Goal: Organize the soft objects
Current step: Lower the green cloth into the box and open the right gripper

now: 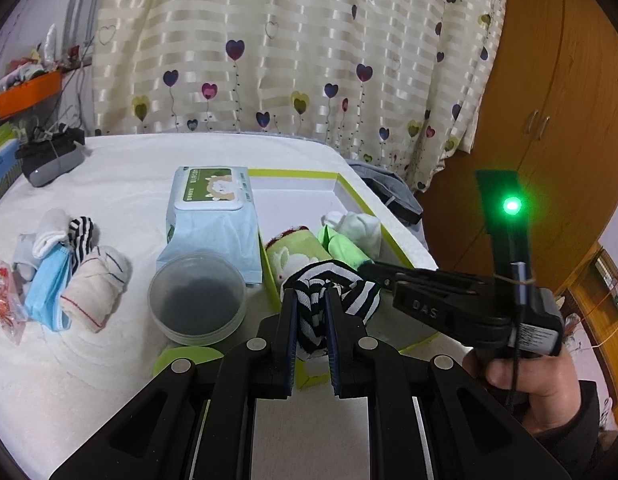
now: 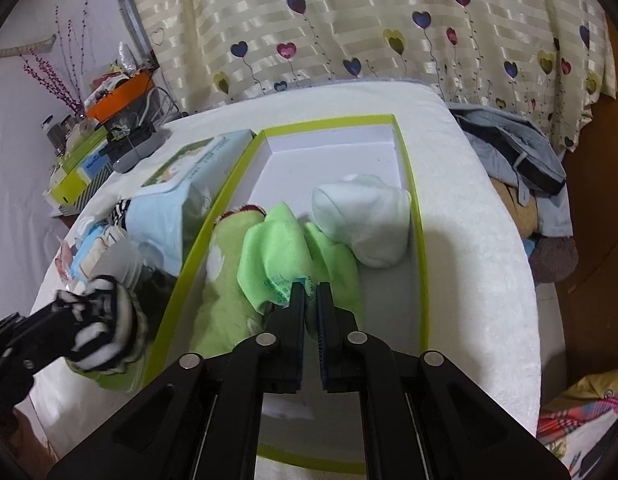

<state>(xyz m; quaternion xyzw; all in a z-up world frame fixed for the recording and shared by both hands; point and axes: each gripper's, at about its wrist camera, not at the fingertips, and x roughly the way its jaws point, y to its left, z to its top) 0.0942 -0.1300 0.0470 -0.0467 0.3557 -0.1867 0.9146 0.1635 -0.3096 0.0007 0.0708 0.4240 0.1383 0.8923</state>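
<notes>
Two grippers, left fingers (image 1: 311, 312) clamping striped sock (image 1: 333, 284), right fingers (image 2: 311, 300) pinching green cloth (image 2: 277, 256), tissue pack (image 1: 213, 216) beside box (image 2: 409, 184)

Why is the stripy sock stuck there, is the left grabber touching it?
Touching. The left wrist view shows the left gripper with both fingers pressed against the black-and-white striped sock, the cloth bunched between them.

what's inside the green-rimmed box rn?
Inside the green-rimmed box: a bright green cloth, a pale green plush roll and a white rolled sock. Anything beneath them is hidden.
</notes>
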